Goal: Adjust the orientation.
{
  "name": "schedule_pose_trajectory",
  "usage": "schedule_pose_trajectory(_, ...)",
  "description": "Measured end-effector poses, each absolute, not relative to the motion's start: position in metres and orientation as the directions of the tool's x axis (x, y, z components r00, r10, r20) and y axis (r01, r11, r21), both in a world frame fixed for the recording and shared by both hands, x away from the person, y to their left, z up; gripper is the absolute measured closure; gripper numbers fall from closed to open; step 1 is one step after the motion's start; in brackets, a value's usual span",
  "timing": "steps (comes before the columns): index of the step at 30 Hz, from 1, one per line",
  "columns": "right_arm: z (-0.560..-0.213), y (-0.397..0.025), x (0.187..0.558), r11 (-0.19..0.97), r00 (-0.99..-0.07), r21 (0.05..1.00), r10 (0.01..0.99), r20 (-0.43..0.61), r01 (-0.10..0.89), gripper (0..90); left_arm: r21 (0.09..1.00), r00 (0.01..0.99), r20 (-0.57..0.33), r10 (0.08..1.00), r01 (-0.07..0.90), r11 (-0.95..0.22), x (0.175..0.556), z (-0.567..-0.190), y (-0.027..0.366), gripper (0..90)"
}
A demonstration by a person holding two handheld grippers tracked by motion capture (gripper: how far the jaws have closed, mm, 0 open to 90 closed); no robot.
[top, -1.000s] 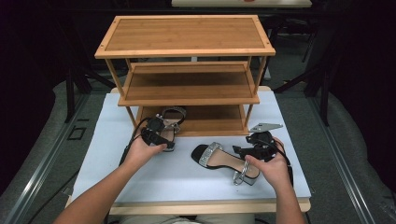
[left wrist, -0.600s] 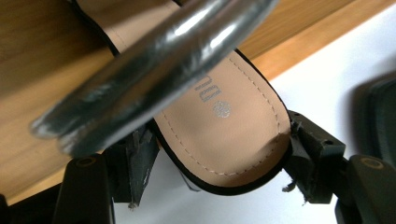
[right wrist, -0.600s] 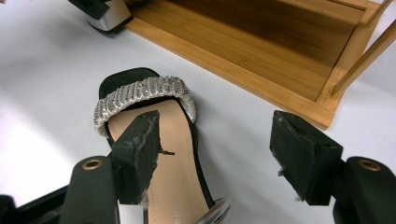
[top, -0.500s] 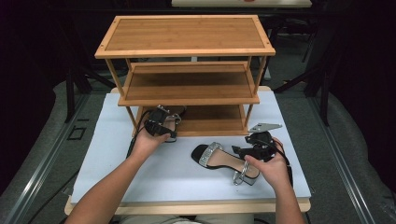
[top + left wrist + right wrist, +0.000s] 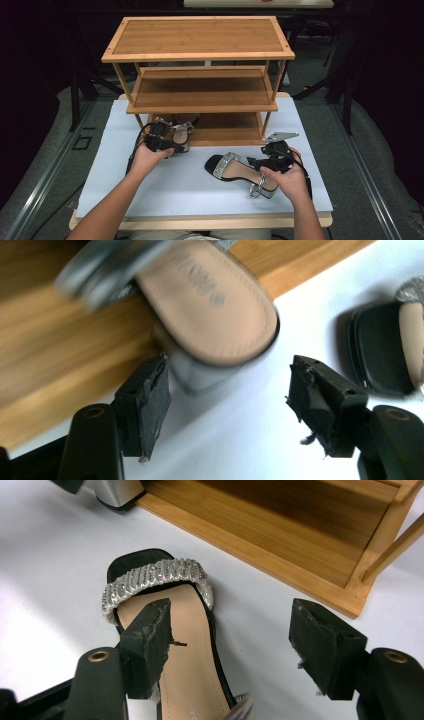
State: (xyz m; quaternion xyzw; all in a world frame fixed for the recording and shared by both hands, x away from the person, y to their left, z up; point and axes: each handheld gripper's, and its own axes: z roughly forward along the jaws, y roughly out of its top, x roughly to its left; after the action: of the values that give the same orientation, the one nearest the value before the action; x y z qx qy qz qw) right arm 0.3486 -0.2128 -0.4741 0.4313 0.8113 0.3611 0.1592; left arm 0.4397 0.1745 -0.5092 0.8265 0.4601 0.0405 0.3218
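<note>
The first sandal [image 5: 215,305], half on the bottom shelf [image 5: 225,131] with its heel overhanging, could be tipped off if nudged by the left gripper [image 5: 230,405], whose jaws stand apart, heel at 12 o'clock. The second sandal [image 5: 170,625] lies on the table [image 5: 125,185], at 11 o'clock from the spread right gripper [image 5: 230,650].

Left gripper lets go of the sandal at the rack

Over the last second the left gripper [image 5: 161,142] has carried its sandal [image 5: 181,129] away from the person, toward the far side of the bench, to the front edge of the rack's bottom shelf [image 5: 225,131]. Its jaws have parted and now stand spread on either side of the heel, which overhangs the shelf edge.
</note>
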Motion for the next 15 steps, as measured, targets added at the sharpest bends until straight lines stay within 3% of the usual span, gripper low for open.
schedule_pose_trajectory(10,-0.469,-0.202,0.352,0.414,-0.607,0.696,0.794,0.038,0.586,33.0,0.521,0.599,-0.242,0.764,0.744,-0.418,0.407,-0.491,0.222,35.7)
schedule_pose_trajectory(15,-0.468,-0.196,0.354,0.484,-0.645,0.649,0.764,0.013,0.587,33.1,0.548,0.606,-0.281,0.744,0.738,-0.394,0.394,-0.474,0.242,35.7)
